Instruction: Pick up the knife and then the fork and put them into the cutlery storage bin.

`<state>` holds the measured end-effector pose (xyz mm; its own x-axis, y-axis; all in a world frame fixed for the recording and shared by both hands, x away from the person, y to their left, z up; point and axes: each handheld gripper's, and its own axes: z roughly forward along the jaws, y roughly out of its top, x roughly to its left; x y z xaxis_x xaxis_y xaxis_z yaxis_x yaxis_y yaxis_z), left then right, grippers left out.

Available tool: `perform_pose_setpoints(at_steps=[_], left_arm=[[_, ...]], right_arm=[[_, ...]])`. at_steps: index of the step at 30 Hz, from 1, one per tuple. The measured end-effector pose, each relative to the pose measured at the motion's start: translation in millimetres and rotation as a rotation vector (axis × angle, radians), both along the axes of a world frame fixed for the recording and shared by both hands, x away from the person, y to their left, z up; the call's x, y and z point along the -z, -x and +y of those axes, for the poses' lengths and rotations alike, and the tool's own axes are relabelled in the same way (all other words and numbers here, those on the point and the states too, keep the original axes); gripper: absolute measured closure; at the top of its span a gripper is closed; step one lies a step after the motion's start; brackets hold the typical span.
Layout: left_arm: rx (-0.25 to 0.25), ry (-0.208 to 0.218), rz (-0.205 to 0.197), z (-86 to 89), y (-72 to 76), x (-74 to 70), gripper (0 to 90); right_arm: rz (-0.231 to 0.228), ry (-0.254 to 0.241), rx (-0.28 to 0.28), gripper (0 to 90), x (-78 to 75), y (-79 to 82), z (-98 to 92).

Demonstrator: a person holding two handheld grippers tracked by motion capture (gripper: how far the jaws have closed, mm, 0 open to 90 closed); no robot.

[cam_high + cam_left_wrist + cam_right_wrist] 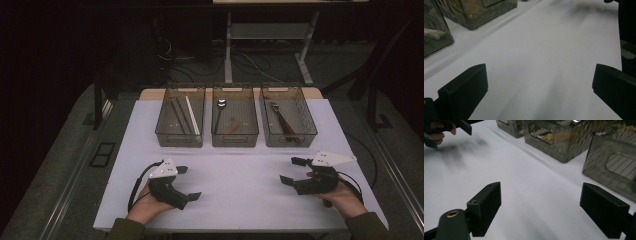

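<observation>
Both grippers rest low over the white table (235, 170), each held by a hand at the near edge. Near the front left, my left gripper (189, 183) is open, its jaws wide apart and pointing right with nothing between them; in the left gripper view the left gripper (539, 95) frames bare tabletop. At the front right, my right gripper (292, 170) is open too, pointing left and empty, and in its own view the right gripper (544, 210) also frames bare table. The other hand's gripper (439, 130) appears far off in the right gripper view.
Three clear grey bins stand in a row at the back of the table. The left bin (180, 135) holds long sticks, the middle bin (235, 136) a spoon and a wooden piece, and the right bin (289, 137) brown-handled utensils. Cables and desk legs (228, 50) lie on the floor beyond.
</observation>
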<state>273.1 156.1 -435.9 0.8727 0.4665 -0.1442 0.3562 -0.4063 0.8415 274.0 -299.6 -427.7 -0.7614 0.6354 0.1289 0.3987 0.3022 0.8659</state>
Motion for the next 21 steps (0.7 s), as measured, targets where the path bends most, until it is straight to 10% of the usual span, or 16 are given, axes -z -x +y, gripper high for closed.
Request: perform_pose_setpoints(at_steps=[21], left_arm=[[0.011,-0.003,0.001,-0.6,0.3,0.3,0.0]], right_arm=[[0.013,0.046,-0.061,17.1,14.6,16.0,7.6]])
